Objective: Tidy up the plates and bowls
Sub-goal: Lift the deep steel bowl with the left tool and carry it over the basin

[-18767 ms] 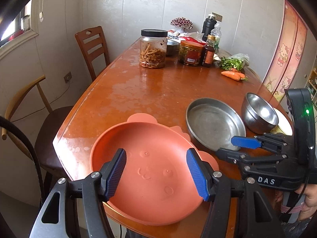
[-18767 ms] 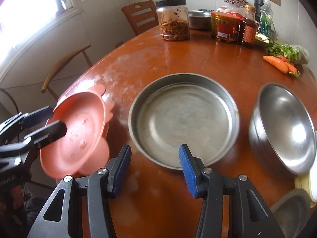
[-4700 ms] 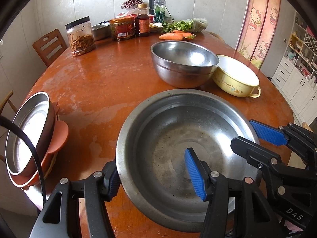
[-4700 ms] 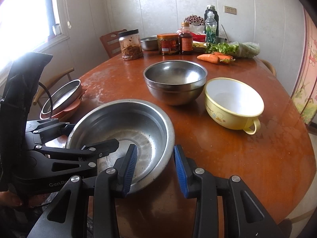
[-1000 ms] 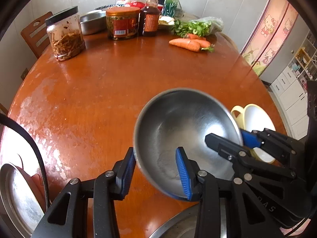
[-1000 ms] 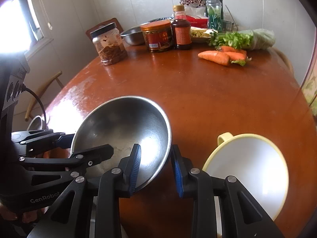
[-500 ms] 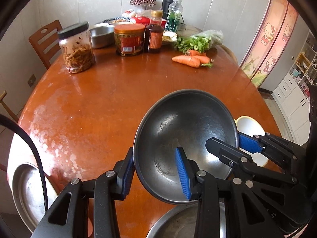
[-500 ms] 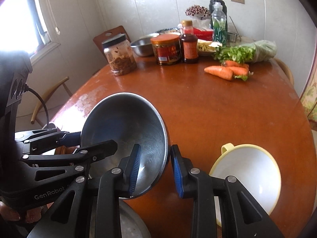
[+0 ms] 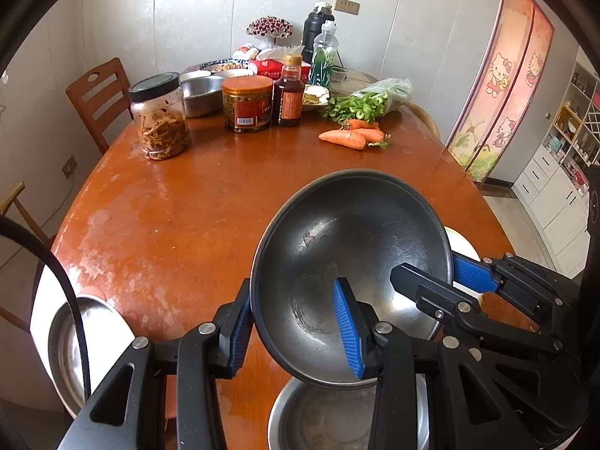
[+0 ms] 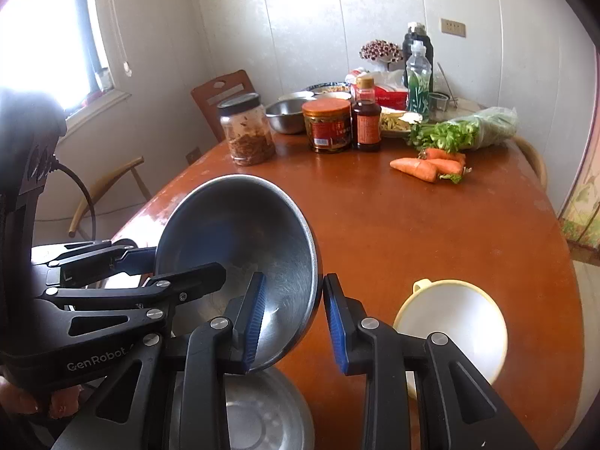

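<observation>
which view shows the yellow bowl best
The right wrist view: the yellow bowl shows nearly whole, with its white inside and handle, beside the right gripper. In the left wrist view only a sliver of it peeks out behind the tilted steel bowl.

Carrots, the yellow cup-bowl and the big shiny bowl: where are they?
carrots (image 10: 423, 168), right wrist view, on the front carrot's middle.
yellow cup-bowl (image 10: 453, 322), right wrist view, on its white inside.
big shiny bowl (image 9: 360, 247), left wrist view, on its inner wall.
</observation>
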`<state>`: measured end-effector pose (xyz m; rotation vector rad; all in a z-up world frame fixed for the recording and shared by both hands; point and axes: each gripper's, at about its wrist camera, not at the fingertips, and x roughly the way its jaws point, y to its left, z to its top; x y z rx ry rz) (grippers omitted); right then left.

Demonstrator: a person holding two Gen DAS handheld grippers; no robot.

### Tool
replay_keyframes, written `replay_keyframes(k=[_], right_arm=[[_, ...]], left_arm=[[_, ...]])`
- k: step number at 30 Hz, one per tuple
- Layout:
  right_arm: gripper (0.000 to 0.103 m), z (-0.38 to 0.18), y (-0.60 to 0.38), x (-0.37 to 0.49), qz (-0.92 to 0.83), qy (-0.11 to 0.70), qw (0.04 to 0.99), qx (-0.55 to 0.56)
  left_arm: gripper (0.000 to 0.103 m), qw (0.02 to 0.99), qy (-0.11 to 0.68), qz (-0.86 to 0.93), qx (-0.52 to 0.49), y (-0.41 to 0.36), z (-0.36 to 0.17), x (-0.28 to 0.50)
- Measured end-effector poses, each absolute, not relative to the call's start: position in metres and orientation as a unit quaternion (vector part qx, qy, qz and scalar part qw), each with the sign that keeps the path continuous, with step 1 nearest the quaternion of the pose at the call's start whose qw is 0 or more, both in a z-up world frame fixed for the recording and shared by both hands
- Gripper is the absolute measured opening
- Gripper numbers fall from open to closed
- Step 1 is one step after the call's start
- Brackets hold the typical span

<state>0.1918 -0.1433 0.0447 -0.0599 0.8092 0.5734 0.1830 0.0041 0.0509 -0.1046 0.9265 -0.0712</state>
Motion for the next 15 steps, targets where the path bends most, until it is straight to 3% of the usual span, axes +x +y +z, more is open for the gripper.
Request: replay_keyframes(k=[15], right_arm=[[0.033, 0.055, -0.15, 0.12, 0.277, 0.36, 0.89, -0.039]], left_arm=[[0.042, 0.902, 0.427, -0.036, -0.047, -0.004, 0.054, 0.119]])
